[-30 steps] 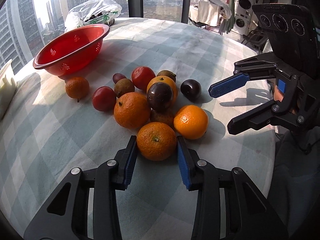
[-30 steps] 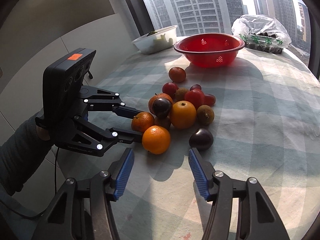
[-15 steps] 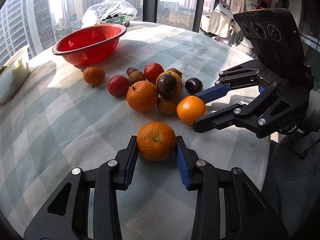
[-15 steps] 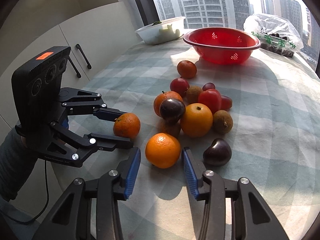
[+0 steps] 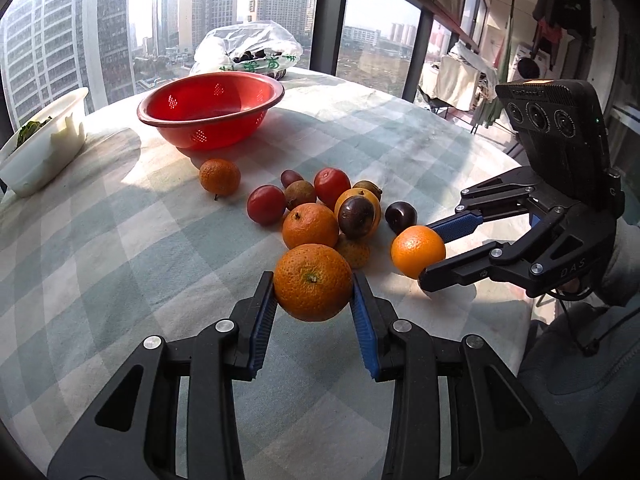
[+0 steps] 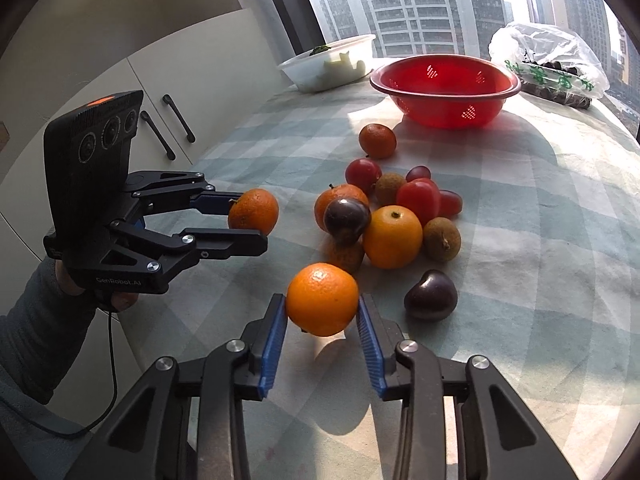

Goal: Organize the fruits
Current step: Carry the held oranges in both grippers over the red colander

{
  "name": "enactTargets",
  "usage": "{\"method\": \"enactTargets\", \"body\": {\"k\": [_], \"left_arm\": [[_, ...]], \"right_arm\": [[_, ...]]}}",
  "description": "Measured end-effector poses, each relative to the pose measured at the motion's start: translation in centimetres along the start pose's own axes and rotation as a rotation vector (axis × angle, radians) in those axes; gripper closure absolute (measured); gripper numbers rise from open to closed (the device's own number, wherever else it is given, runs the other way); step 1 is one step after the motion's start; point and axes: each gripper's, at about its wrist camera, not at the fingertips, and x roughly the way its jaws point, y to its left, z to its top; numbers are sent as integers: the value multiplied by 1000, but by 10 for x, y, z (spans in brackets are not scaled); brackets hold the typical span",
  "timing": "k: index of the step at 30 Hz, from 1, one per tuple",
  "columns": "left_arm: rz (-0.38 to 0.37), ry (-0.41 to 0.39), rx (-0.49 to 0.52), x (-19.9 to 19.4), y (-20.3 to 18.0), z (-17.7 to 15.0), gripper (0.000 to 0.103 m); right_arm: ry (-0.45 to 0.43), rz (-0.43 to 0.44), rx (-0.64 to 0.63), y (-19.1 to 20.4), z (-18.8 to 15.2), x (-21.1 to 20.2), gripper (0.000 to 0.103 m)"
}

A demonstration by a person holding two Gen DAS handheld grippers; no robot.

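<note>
My left gripper (image 5: 313, 294) pinches one rough orange (image 5: 313, 281); my right gripper (image 6: 322, 316) pinches one smooth orange (image 6: 322, 299). At frame centre, eleven fruits (image 5: 310, 224) lie below one red colander (image 5: 212, 108).

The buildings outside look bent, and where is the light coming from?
Left wrist view: the fisheye lens bows the towers, and the sky is washed out. Right wrist view: sunlight through the window casts a hard shadow under the orange in the right tool and beside the red colander.
</note>
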Motion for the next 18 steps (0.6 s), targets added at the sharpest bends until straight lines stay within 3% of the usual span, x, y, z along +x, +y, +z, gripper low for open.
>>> {"method": "enactTargets", "body": {"k": [4,11,15,18], "left_arm": [[23,-55,-5,-14,11,27,68],[168,-116,-50,-11,58,103,68],[211,-65,-28,21,84,153,68],[231,12,-13,56,100,182,68]], "right_arm": [[-64,18,36,-19,22,-27,65],[-160,-175,56,-66,89,-49,65],[-175,-248,6,-86,142,-36,65],[-123,-271,-12,-103,175,-7,65]]}}
